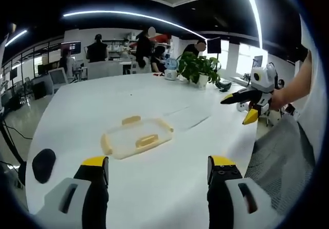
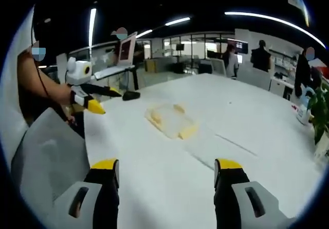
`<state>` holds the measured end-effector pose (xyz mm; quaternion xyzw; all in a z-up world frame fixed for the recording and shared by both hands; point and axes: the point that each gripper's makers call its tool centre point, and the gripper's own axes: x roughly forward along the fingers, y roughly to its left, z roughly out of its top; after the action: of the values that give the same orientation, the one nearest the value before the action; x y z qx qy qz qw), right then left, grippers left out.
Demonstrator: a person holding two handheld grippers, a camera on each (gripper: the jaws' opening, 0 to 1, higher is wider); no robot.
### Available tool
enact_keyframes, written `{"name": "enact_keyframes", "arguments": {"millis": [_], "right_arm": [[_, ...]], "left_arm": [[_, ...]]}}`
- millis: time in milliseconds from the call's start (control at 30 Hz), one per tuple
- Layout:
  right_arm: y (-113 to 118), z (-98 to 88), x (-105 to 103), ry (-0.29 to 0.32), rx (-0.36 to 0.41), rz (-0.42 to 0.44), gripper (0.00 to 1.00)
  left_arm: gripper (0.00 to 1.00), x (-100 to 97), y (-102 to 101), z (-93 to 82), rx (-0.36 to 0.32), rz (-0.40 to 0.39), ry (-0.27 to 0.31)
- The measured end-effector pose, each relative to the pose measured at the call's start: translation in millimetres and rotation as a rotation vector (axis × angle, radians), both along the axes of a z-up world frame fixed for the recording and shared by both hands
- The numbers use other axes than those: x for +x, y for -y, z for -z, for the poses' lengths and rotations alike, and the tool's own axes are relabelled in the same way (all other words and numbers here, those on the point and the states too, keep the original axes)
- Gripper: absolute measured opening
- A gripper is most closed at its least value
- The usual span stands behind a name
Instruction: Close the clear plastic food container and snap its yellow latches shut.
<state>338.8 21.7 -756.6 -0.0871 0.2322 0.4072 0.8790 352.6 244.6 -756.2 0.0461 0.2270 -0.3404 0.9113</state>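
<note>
- The white desk (image 1: 154, 188) carries the container (image 1: 136, 136) lying flat mid-desk, well apart from both grippers, so it looks untouched.
- The left gripper (image 1: 157, 170) and right gripper (image 2: 165, 173) hang above the near edge, jaws spread wide and empty, probably ready to approach.

Clear container (image 1: 136, 135) with yellow latches (image 1: 146, 140), white table (image 1: 169, 188), black-and-yellow-tipped left tool (image 1: 159, 175), green plant (image 1: 198, 67)

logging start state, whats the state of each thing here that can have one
container: lid resting on it, flat on the white table; whether the yellow latches are snapped is too small to tell
left gripper: jaws open, empty, apart from the container
right gripper: jaws open, empty, apart from the container
</note>
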Motion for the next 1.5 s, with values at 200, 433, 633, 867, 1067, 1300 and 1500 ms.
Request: {"name": "enact_keyframes", "arguments": {"millis": [200, 433, 633, 867, 1067, 1300, 1500], "right_arm": [[-3.7, -1.4, 6.3, 0.025, -0.007, -0.01, 0.77], [-11.0, 4.1, 10.8, 0.007, -0.01, -0.025, 0.76], [-18.6, 1.4, 21.1, 0.012, -0.018, -0.05, 0.76], [-24.1, 1.1, 29.9, 0.012, -0.03, -0.084, 0.75], [-25.5, 1.8, 39.1, 0.016, -0.05, -0.107, 0.75], [-28.8, 4.8, 45.7, 0.013, -0.053, -0.118, 0.73], [-32.9, 5.4, 53.7, 0.015, -0.059, -0.133, 0.73]], "left_arm": [[0.8, 5.5, -1.9, 1.5, 0.01, 0.01, 0.0], [0.8, 10.7, -0.4, 4.0, 0.03, 0.038, -0.001], [0.8, 18.3, 0.3, 3.8, 0.042, 0.063, 0.002], [0.8, 29.3, -3.1, 3.0, 0.059, 0.083, 0.007], [0.79, 36.1, -5.7, 5.7, 0.089, 0.115, 0.002], [0.79, 45.0, -7.8, 4.1, 0.105, 0.13, 0.009], [0.78, 50.2, -10.6, 9.3, 0.129, 0.15, 0.001]]}}
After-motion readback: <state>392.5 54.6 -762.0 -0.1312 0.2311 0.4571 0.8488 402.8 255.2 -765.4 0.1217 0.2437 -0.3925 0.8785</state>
